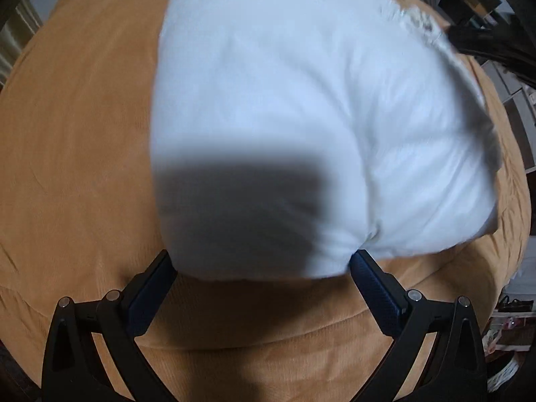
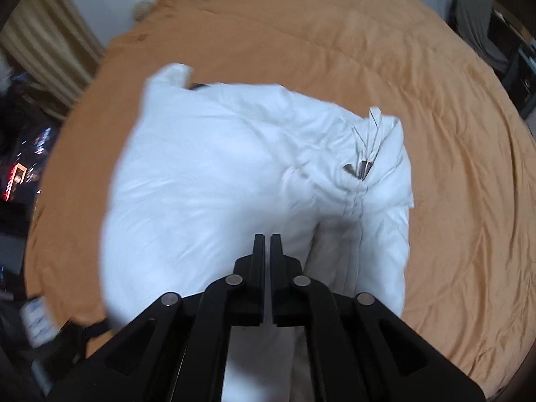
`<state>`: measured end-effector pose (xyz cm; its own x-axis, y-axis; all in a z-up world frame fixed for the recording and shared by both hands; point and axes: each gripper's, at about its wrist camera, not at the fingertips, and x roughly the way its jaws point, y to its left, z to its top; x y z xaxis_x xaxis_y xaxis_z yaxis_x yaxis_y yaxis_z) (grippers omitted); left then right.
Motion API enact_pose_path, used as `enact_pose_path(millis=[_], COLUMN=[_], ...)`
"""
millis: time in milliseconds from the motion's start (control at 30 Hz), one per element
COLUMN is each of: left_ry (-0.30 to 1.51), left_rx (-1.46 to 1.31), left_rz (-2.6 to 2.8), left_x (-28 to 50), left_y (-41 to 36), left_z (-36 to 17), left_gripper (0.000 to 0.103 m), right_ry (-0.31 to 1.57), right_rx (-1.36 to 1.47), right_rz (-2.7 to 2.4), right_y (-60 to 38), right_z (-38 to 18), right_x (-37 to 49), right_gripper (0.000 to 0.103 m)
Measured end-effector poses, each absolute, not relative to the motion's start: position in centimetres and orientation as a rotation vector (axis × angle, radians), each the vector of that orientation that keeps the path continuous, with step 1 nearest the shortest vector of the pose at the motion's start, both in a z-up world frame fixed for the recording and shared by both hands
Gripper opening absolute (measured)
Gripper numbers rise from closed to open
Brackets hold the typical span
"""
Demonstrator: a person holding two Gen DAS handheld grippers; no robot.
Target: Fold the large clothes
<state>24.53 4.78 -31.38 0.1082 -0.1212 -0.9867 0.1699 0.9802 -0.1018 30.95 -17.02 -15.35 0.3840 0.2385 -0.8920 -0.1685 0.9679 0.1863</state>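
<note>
A tan bedspread (image 2: 435, 134) gives a broad soft surface for folding; the white jacket (image 2: 217, 174) lies bunched on it. The left gripper (image 1: 259, 261), jaws wide apart, straddles the near hem to grab; the right gripper (image 2: 267, 236), jaws together, apparently pinches cloth

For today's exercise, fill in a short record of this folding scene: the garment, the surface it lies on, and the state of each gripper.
garment: white padded jacket, bulky, zipper and collar visible in the right wrist view
surface: orange-brown bedspread, wrinkled, jacket lying on it
left gripper: jaws wide apart, either side of the jacket's near edge, not closed on it
right gripper: jaws closed together above the jacket; whether fabric is pinched cannot be told
image quality: both views blurred by motion
</note>
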Motion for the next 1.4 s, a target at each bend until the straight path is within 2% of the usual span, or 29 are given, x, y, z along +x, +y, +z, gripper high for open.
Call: enact_pose_path(millis=[67, 200, 267, 400, 467, 500, 533, 633, 700, 767, 833, 967, 1033, 1067, 1200, 1267, 1333, 1400], left_ry=[1.539, 1.632, 1.616, 1.516, 1.443, 1.409, 1.378, 1.315, 1.272, 1.218, 1.176, 1.103, 1.114, 1.113, 1.089, 1.100, 1.125, 1.141], left_rx=[0.045, 0.062, 0.055, -0.003, -0.029, -0.035, -0.039, -0.059, -0.086, -0.131, -0.181, -0.196, -0.155, -0.132, -0.068, -0.079, -0.096, -0.104], left_rz=[-0.211, -0.225, -0.219, -0.168, -0.150, -0.138, -0.126, -0.109, -0.113, -0.129, -0.105, 0.006, 0.001, -0.018, -0.012, -0.015, -0.016, -0.013], left_x=[23.9, 22.7, 22.9, 23.8, 22.9, 22.7, 21.9, 20.5, 19.4, 17.5, 15.3, 13.2, 13.1, 13.1, 12.6, 12.7, 13.0, 13.2], left_y=[4.7, 5.8, 7.1, 9.6, 10.2, 10.3, 10.3, 10.2, 10.4, 11.0, 11.1, 11.1, 10.3, 9.7, 8.7, 8.7, 9.0, 9.2], left_z=[-33.0, -32.7, -30.3, -21.8, -16.5, -14.0, -11.5, -5.6, -2.5, -0.5, 0.5, -1.6, -2.1, -2.0, -1.9, -2.3, -2.7, -3.2], left_gripper=[0.102, 0.101, 0.101, 0.102, 0.102, 0.103, 0.103, 0.103, 0.103, 0.103, 0.103, 0.103, 0.103, 0.103, 0.103, 0.103, 0.103, 0.103], right_ry=[1.185, 1.374, 1.398, 1.448, 1.464, 1.454, 1.427, 1.325, 1.321, 1.311, 1.282, 1.170, 1.248, 1.277, 1.298, 1.288, 1.288, 1.296], right_rx=[0.004, -0.135, -0.111, -0.021, 0.029, 0.034, 0.031, -0.074, -0.152, -0.114, -0.058, -0.025, -0.073, -0.087, -0.116, -0.119, -0.103, -0.100], right_rz=[0.247, 0.127, 0.109, 0.017, 0.023, 0.032, 0.042, 0.057, 0.023, 0.065, 0.120, 0.117, 0.123, 0.144, 0.051, 0.059, 0.063, 0.074], right_y=[-16.6, -17.2, -19.0, -21.9, -22.0, -21.5, -20.8, -17.5, -15.8, -15.3, -15.4, -15.6, -14.7, -14.2, -13.3, -13.3, -13.7, -14.0], right_z=[-15.3, -21.3, -20.8, -16.0, -12.6, -10.5, -8.6, -2.5, 0.1, 1.7, 1.5, -2.0, -4.1, -4.6, -3.9, -3.1, -2.8, -2.7], right_x=[28.4, 26.6, 25.7, 24.4, 23.2, 22.5, 21.5, 18.3, 16.3, 15.1, 15.2, 16.5, 16.4, 16.3, 14.6, 13.4, 12.4, 11.7], right_gripper=[0.006, 0.006, 0.006, 0.010, 0.040, 0.079, 0.103, 0.103, 0.103, 0.103, 0.103, 0.099, 0.084, 0.083, 0.085, 0.090, 0.100, 0.101])
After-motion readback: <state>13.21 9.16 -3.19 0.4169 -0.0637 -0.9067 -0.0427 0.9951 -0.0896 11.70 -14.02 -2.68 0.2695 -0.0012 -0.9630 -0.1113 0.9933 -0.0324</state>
